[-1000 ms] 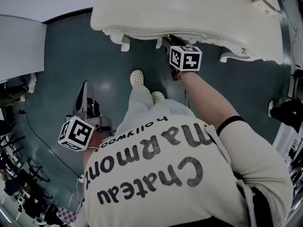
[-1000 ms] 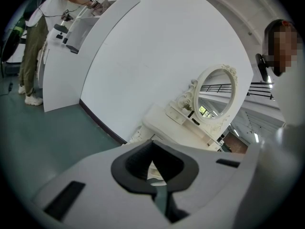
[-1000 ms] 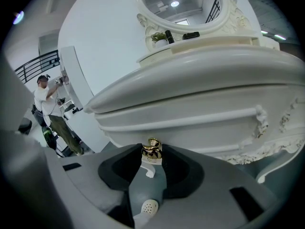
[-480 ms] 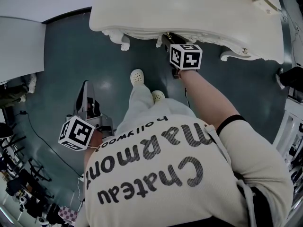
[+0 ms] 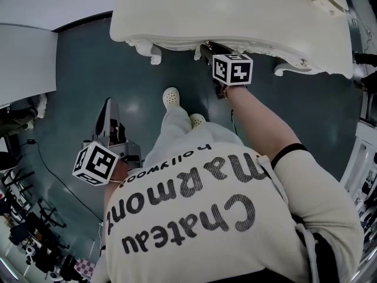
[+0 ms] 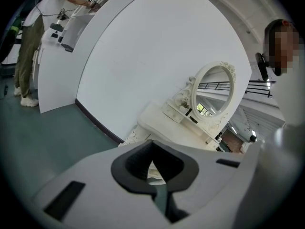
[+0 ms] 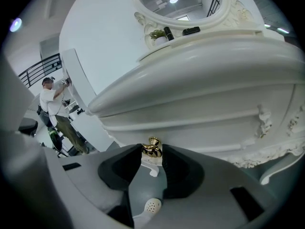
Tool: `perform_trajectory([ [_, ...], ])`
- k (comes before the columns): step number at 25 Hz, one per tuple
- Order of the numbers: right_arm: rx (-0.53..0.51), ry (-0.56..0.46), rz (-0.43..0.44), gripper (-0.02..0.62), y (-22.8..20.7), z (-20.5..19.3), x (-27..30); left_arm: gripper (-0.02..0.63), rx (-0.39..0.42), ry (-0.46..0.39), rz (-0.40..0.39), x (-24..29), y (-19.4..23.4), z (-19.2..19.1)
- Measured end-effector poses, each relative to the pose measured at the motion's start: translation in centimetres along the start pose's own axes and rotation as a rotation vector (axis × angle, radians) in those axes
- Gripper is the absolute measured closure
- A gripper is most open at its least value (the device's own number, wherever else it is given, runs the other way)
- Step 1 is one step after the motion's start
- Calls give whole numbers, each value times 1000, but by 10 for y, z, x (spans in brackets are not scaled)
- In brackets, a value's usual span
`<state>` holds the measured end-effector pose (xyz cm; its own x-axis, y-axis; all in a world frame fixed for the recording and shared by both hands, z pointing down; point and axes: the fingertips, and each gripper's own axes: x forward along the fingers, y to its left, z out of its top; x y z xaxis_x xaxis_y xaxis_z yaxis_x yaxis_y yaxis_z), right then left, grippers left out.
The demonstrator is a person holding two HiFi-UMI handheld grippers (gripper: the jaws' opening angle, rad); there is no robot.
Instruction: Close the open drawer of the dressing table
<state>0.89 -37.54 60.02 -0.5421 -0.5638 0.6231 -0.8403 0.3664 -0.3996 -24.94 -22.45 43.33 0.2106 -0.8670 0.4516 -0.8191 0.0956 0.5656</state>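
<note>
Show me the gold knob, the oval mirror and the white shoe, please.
gold knob (image 7: 152,150): right gripper view, on its shiny gold body.
oval mirror (image 6: 215,93): left gripper view, on the glass.
white shoe (image 5: 171,96): head view, on its upper.

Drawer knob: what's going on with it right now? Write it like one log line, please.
right gripper: shut on gold knob | left gripper: shut, empty, away from dressing table

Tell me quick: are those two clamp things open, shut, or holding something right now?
Left gripper: shut, holding nothing.
Right gripper: shut on the gold drawer knob.
</note>
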Motion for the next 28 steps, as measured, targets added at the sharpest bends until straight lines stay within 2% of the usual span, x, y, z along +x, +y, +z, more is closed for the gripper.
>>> perform_trajectory([
  [4, 35, -26, -2, 437, 2, 1, -13, 598, 15, -7, -12, 2, -7, 3],
  [11, 116, -69, -9, 439, 18, 7, -59, 598, 53, 6, -84, 13, -42, -2],
  [12, 122, -82, -2, 450, 21, 11, -68, 598, 57, 8, -95, 14, -48, -4],
  [13, 124, -97, 4, 488, 24, 16, -78, 598, 62, 9, -107, 15, -54, -6],
  [14, 116, -113, 6, 517, 28, 21, -88, 598, 66, 10, -118, 16, -60, -8],
  [18, 4, -200, 8, 527, 41, 51, -132, 598, 77, 12, -152, 12, -82, -19],
  [24, -112, -398, 57, 539, 62, 100, -202, 598, 99, -17, -187, 4, -107, -31],
  [28, -191, -508, 31, 540, 69, 114, -245, 598, 97, -48, -193, -6, -117, -35],
])
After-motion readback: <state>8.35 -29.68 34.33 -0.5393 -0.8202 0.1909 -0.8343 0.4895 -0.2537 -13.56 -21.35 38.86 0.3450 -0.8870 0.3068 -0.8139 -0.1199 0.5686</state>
